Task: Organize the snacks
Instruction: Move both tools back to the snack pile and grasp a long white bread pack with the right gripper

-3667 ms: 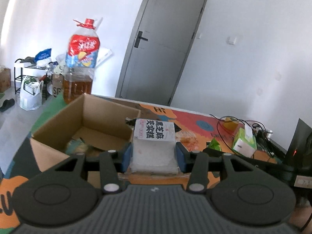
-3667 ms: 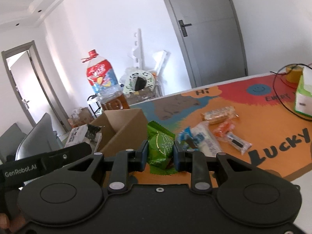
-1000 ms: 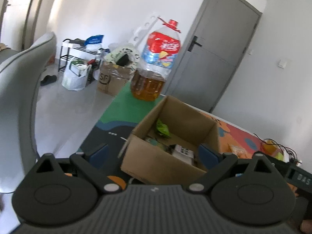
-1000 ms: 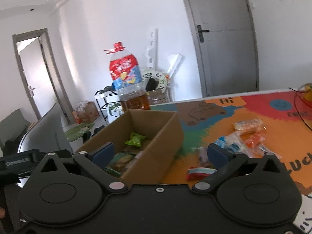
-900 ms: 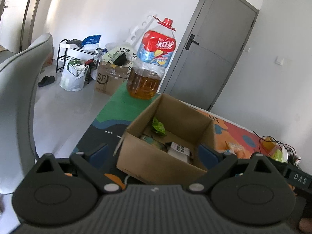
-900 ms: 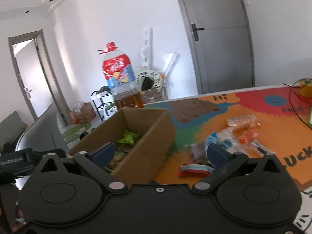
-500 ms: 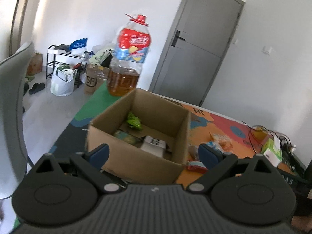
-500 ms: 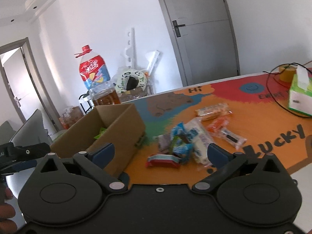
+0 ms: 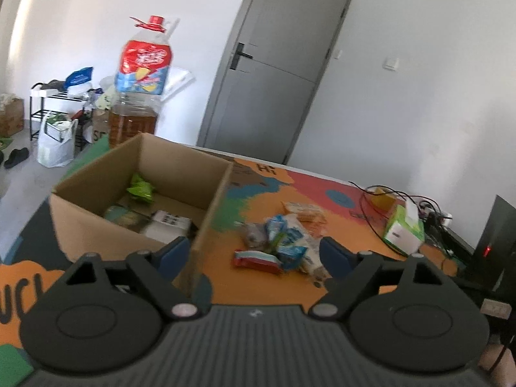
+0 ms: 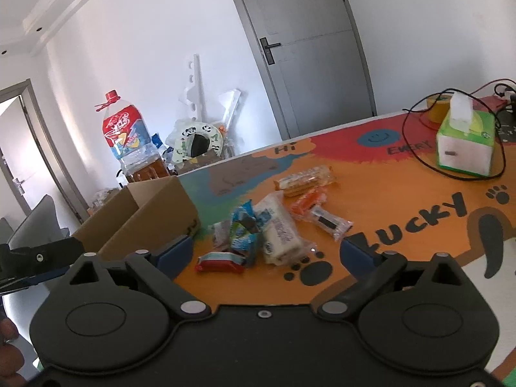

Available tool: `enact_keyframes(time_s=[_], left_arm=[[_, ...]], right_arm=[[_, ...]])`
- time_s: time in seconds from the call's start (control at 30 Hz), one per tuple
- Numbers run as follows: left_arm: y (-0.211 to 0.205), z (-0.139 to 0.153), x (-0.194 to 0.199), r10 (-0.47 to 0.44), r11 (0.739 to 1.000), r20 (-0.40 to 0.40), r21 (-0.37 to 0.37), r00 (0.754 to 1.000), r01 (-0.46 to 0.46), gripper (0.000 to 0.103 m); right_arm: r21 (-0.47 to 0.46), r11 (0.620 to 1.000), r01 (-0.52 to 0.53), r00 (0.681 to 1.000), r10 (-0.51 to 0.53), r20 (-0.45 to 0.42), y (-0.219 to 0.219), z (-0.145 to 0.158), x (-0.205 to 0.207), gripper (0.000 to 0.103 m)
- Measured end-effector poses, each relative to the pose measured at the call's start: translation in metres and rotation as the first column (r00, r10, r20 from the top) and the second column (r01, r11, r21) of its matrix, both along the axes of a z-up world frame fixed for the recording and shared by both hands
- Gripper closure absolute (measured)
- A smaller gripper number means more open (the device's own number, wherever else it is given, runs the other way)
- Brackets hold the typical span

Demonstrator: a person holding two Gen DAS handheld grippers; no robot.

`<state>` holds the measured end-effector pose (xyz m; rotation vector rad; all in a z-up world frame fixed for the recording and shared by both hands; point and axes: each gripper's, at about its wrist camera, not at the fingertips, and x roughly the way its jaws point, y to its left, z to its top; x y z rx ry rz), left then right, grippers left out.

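Item: open brown cardboard box (image 9: 135, 200), near the table's left edge, now held the green packet and white carton carried earlier. Left gripper (image 9: 253, 253) and right gripper (image 10: 266, 253): empty, jaws wide, closing. Loose wrapped snacks (image 10: 258, 235), mid-table beside the box, awaited collection.

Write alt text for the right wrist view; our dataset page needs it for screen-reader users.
The right gripper, empty with its jaws closing, hovers over a pile of wrapped snacks on a colourful table mat. An open cardboard box sits left of the pile; a green tissue box stands far right.
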<state>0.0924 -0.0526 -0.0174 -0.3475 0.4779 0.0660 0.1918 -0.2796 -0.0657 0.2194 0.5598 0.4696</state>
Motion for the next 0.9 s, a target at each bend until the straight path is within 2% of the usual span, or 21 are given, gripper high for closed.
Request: enact_keyframes(time_s=[0.2,0.33,0.5,0.67,0.9], left_arm=[[-0.016,-0.007,0.01,-0.031,1.0,-0.007,-0.003,0.999,0.031,0.026],[-0.026,-0.013,0.018,-0.057,0.998,0.0,-0.013,0.998,0.057,0.028],[-0.035,-0.022,0.032,-0.073,0.997,-0.015,-0.017,0.997,0.073,0.041],[-0.042,-0.033,0.05,-0.076,0.997,-0.028,-0.017,0.997,0.075,0.048],[-0.044,-0.047,0.077,-0.057,0.998,-0.059,-0.025,0.997,0.056,0.052]], right_arm=[[0.005,1.0,0.014,1.0,-0.014,-0.016,-0.013,-0.007,0.005,0.014],[0.018,1.0,0.017,0.999,-0.016,-0.036,-0.021,-0.013,0.009,0.02],[0.015,1.0,0.0,0.999,0.001,-0.043,-0.022,-0.019,0.015,0.028],[0.012,0.999,-0.03,0.998,0.031,-0.056,-0.019,-0.022,0.03,0.039],[0.01,0.999,-0.054,0.994,0.054,-0.097,-0.012,-0.032,0.056,0.041]])
